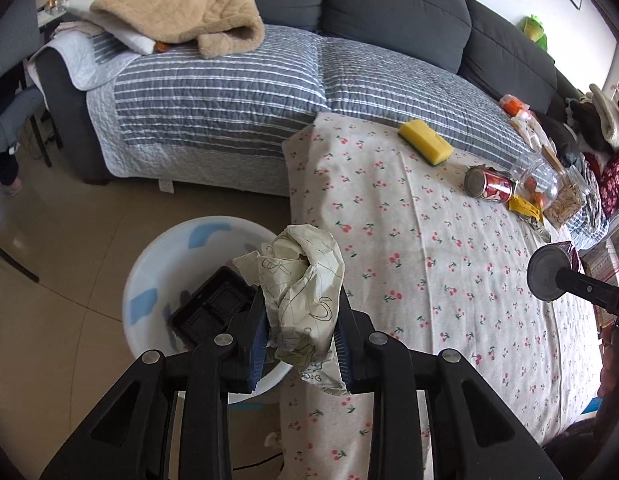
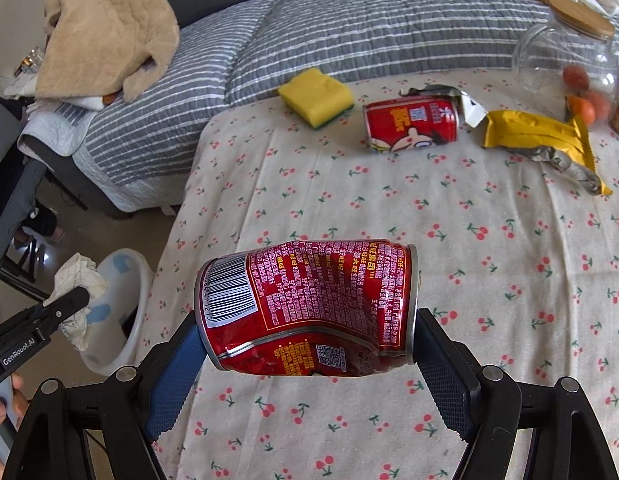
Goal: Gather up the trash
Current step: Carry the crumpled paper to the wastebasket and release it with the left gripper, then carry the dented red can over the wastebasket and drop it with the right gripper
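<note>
My left gripper (image 1: pixel 300 320) is shut on a crumpled paper wrapper (image 1: pixel 305 280) and holds it over the edge of a white plastic basin (image 1: pixel 149 276) on the floor, beside the table. A black plastic tray (image 1: pixel 209 304) lies in the basin. My right gripper (image 2: pixel 305 340) is shut on a dented red can (image 2: pixel 305 304), held sideways above the cherry-print tablecloth (image 2: pixel 389 208). A second red can (image 2: pixel 411 124) lies on its side farther back, next to a yellow snack wrapper (image 2: pixel 545 140). The left gripper with the paper also shows in the right wrist view (image 2: pixel 75 300).
A yellow sponge (image 2: pixel 315 98) and a glass jar with a wooden lid (image 2: pixel 569 60) sit at the table's far side. A sofa with a striped quilt (image 1: pixel 213 96) and a beige blanket (image 1: pixel 177 4) stands behind. Tiled floor lies left of the table.
</note>
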